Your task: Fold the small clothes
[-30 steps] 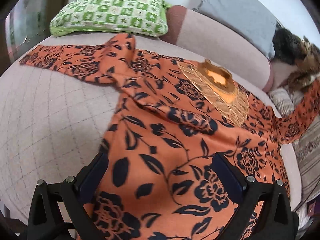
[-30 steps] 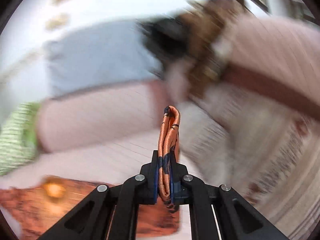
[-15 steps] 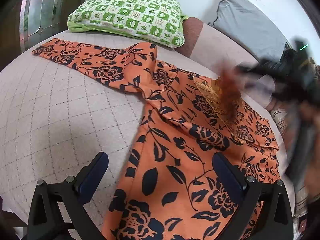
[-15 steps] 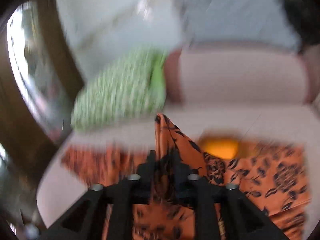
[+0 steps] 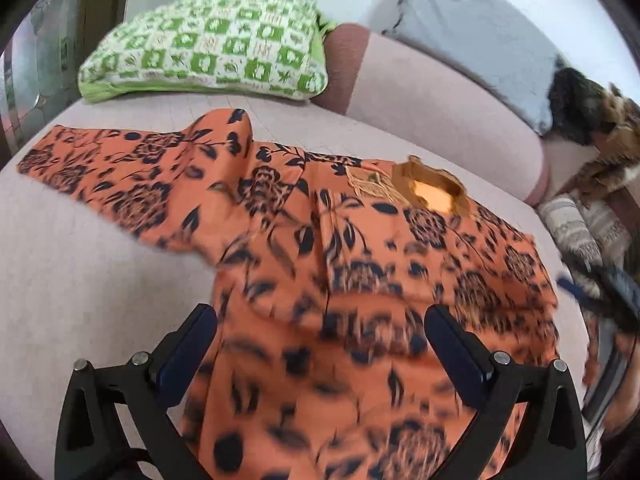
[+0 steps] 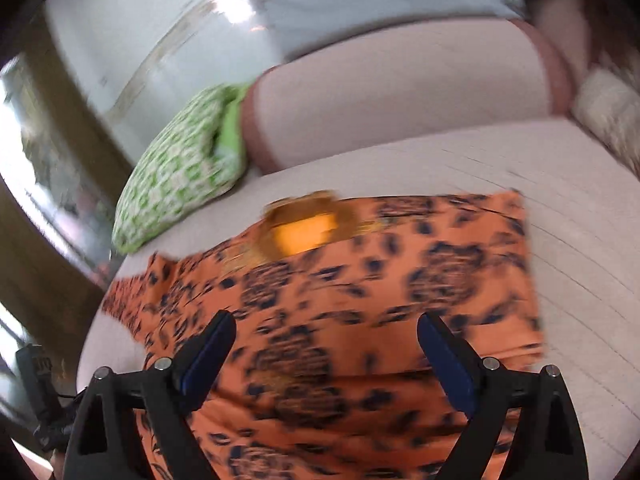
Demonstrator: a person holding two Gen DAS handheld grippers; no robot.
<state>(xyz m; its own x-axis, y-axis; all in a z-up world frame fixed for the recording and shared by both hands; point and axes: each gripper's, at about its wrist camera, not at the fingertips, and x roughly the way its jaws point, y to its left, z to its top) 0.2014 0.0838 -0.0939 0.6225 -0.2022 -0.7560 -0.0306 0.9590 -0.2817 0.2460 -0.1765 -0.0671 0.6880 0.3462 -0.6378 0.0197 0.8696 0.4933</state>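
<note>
An orange top with a black flower print (image 5: 360, 280) lies spread on a pale pink sofa seat (image 5: 80, 280), its gold-trimmed neckline (image 5: 434, 190) toward the backrest. One sleeve (image 5: 112, 176) stretches out to the left; the other sleeve is folded over the body. My left gripper (image 5: 320, 348) hovers open above the lower part of the top, with nothing between its fingers. In the right wrist view the same top (image 6: 380, 300) lies below my right gripper (image 6: 326, 354), whose jaws are opening wide with no cloth pinched between them.
A green-and-white checked cushion (image 5: 208, 44) leans at the back left, a grey cushion (image 5: 472, 36) on the backrest. A dark furry thing (image 5: 588, 120) and striped cloth (image 5: 576, 232) sit at the right end. A window frame (image 6: 48, 200) lies beyond the sofa's left side.
The right gripper carried the right sleeve over the body, came down and let it go, its jaws parting. The left gripper shifted a little over the top and stayed open.
</note>
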